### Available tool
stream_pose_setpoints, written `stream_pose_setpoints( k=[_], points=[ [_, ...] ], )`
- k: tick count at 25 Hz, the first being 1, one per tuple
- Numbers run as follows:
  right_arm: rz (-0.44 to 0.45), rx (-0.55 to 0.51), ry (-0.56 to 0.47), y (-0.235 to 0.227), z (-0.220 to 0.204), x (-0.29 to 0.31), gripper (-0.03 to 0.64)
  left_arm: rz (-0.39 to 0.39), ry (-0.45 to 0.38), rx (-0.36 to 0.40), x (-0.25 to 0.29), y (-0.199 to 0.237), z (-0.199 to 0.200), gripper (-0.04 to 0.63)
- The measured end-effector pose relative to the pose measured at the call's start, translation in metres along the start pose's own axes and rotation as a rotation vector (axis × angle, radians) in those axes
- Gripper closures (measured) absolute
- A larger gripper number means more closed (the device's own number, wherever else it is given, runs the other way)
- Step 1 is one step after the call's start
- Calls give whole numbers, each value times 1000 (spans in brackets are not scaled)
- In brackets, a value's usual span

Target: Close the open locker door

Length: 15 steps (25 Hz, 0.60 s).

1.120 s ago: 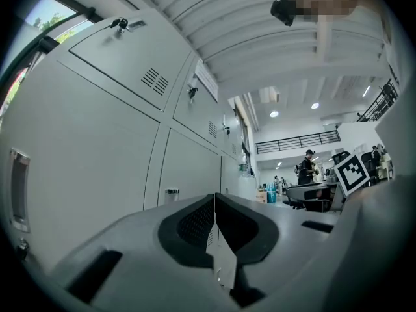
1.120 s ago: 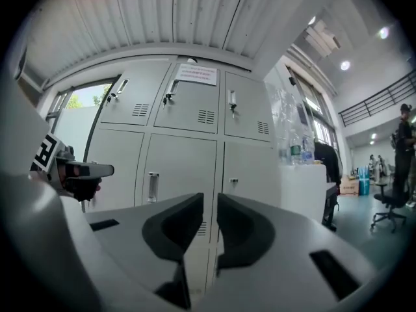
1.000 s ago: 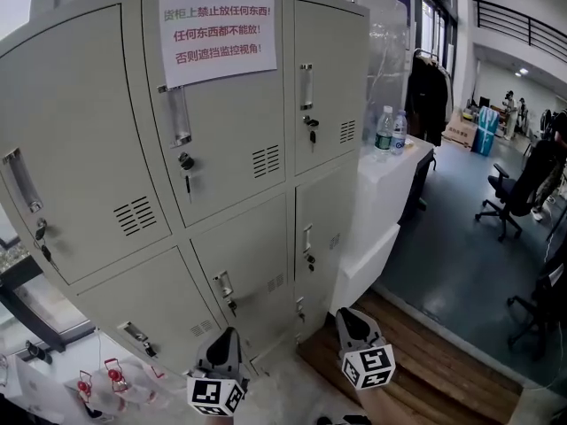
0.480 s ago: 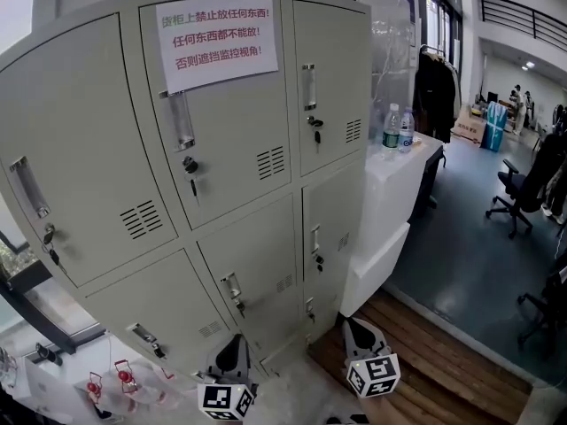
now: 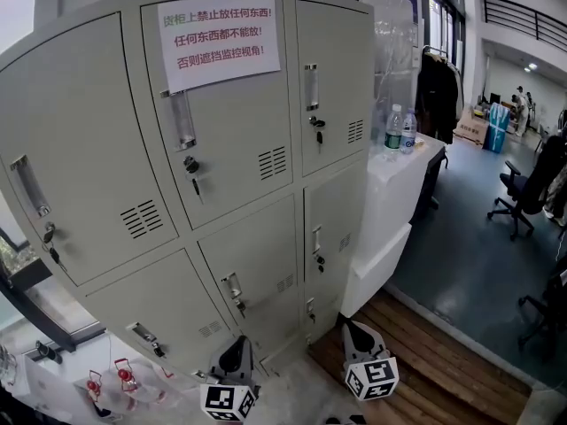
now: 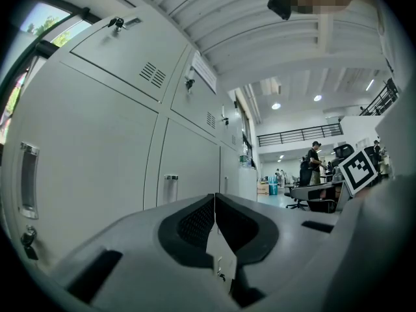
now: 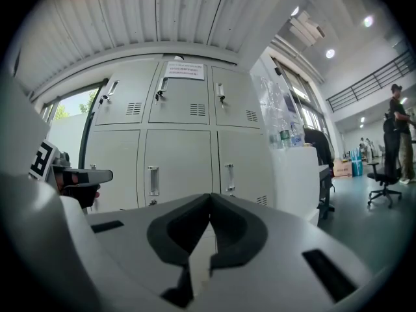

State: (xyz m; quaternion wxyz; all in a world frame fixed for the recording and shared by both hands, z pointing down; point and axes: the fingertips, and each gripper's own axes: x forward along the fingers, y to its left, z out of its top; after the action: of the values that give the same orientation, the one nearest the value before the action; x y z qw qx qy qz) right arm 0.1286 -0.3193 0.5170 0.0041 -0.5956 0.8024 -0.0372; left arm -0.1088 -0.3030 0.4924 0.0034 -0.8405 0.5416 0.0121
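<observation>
A grey metal locker bank [image 5: 221, 149] with two rows of doors fills the head view. Every door that shows lies flush with its frame, with keys hanging in several locks. My left gripper [image 5: 237, 348] is shut and empty, pointing level at the bottom middle door. My right gripper [image 5: 348, 326] is also shut and empty, in front of the bottom right door [image 5: 332, 237]. In the left gripper view, the left gripper [image 6: 214, 197] has its jaws together beside the locker front [image 6: 117, 142]. The right gripper view shows the right gripper [image 7: 210, 197] facing the lockers [image 7: 182, 135] from a short way off.
A paper notice [image 5: 219, 41] is taped to the top middle door. A white counter [image 5: 390, 193] with two bottles [image 5: 394, 127] adjoins the lockers' right side. Wooden flooring [image 5: 425, 361] lies below it. An office chair [image 5: 518, 197] and people stand further right.
The head camera has shifted slightly, so both grippers sit a little lower and further right in the picture. The locker doors look the same.
</observation>
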Motion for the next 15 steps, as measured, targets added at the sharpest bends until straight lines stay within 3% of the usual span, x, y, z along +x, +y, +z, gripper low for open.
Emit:
stream_pose_setpoints(
  k=[15],
  points=[
    [9,3,17,1,-6,0,604,-24,1,6,3,-9,1,584]
  ],
)
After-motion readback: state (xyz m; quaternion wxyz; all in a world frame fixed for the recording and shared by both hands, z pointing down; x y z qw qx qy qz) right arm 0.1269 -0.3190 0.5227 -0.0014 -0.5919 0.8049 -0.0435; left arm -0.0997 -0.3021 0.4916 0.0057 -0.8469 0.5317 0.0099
